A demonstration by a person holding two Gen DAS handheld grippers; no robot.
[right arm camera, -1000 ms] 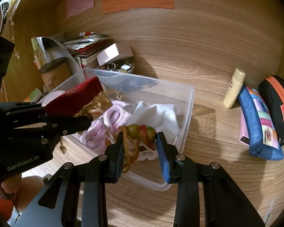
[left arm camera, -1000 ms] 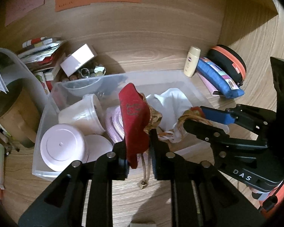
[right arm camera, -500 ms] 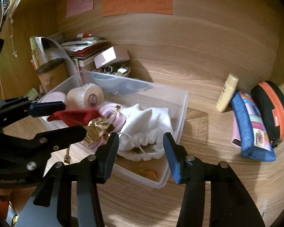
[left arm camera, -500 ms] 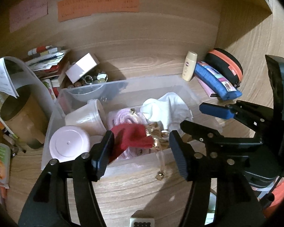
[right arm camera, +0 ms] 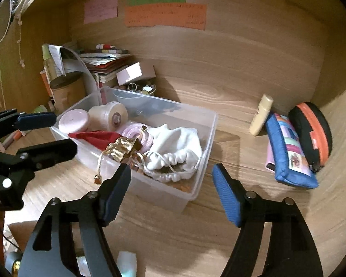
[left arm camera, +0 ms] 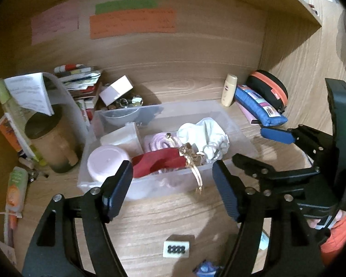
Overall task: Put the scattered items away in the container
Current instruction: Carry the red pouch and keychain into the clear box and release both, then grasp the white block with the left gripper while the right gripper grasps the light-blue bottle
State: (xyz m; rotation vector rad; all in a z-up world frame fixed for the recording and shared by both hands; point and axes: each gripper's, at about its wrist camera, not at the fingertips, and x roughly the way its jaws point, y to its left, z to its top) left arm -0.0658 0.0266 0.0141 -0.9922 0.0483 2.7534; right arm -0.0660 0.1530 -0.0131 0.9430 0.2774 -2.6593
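A clear plastic bin (left arm camera: 219,115) (right arm camera: 210,124) stands on the wooden desk. Inside lie a red pouch (left arm camera: 159,161) (right arm camera: 96,137) with gold trim (right arm camera: 120,147), a white drawstring bag (left arm camera: 210,138) (right arm camera: 175,145), a pink coil (left arm camera: 156,142), a pink-lidded jar (left arm camera: 106,161) (right arm camera: 73,120) and a cream tub (right arm camera: 110,115). The pouch's gold cord (left arm camera: 197,177) hangs over the bin's near wall. My left gripper (left arm camera: 173,184) hovers just short of the bin, jaws opening, nothing between them. My right gripper (right arm camera: 170,187) is likewise back from the bin, jaws opening and empty.
A cream bottle (left arm camera: 229,90) (right arm camera: 260,115), blue pencil case (left arm camera: 258,106) (right arm camera: 290,152) and black-orange case (left arm camera: 269,90) (right arm camera: 311,131) lie right of the bin. A brown mug (left arm camera: 53,143), books (left arm camera: 80,80) and white box (left arm camera: 116,90) crowd the left. A domino tile (left arm camera: 176,249) lies near the front.
Both grippers opened and drew back and up from the bin. The red pouch left the left jaws and lies in the bin; the beaded piece from the right jaws dropped in beside the white bag.
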